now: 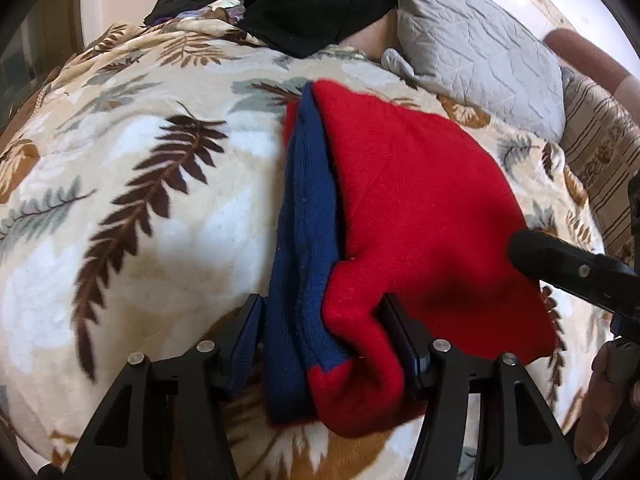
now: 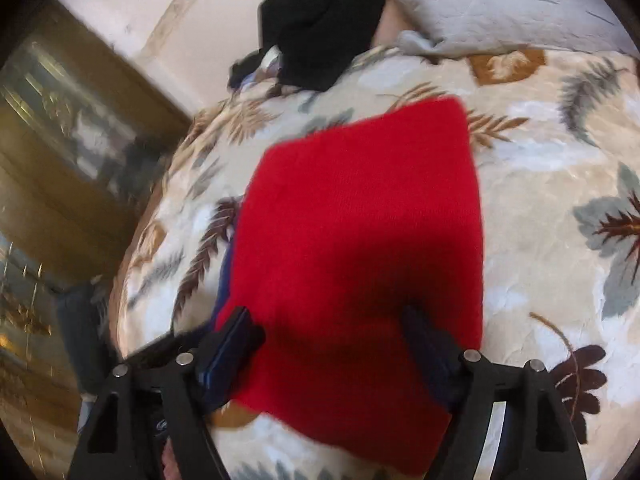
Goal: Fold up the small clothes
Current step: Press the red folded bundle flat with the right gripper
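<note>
Left gripper (image 1: pixel 320 332) is clamped on the bunched corner of a red and blue garment (image 1: pixel 420 200)
Right gripper (image 2: pixel 332 332) is held spread above the garment, laid on a leaf-print blanket (image 1: pixel 140 200)

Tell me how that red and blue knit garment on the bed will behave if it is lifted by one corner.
The red and blue knit garment will probably flop and drape: it bunches into soft folds where the left gripper holds it. It looks light for its size. The knit seems grippy rather than slippery, so on the fuzzy leaf-print blanket it should drag, not slide.
</note>
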A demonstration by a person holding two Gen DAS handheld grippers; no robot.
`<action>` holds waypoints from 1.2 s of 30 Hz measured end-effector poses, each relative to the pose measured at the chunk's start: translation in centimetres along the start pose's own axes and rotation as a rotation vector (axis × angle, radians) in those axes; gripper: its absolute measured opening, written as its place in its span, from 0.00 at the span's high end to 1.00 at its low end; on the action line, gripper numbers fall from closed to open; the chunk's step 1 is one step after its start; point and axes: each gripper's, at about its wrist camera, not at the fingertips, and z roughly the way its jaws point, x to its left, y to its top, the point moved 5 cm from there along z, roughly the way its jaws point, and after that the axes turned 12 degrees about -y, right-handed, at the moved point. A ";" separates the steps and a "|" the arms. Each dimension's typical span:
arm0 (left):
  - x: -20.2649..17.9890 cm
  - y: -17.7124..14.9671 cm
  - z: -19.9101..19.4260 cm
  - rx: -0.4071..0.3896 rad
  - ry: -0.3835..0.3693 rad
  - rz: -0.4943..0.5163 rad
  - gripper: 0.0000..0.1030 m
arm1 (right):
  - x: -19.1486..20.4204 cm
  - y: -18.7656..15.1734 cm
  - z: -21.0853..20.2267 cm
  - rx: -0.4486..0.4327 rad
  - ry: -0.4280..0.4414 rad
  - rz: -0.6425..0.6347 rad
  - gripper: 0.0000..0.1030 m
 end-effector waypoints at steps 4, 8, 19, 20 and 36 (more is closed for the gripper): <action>0.0 3.2 -2.9 -0.114 -0.132 -0.068 0.34 | -0.2 -0.3 -0.4 0.003 0.045 0.013 0.21; 2.1 7.0 1.2 -0.014 -0.159 -0.125 0.26 | -0.9 -0.4 -0.4 -0.010 0.093 0.071 0.21; 3.3 7.7 3.7 0.021 -0.171 -0.199 0.49 | -0.3 -0.7 0.0 -0.018 0.099 0.025 0.21; 2.7 7.7 2.5 -0.008 -0.127 -0.156 0.49 | -0.4 -0.7 0.0 -0.017 0.094 0.028 0.21; -1.7 2.3 -4.5 -0.154 0.055 0.084 0.41 | -0.6 -1.9 -2.3 -0.033 0.063 0.069 0.21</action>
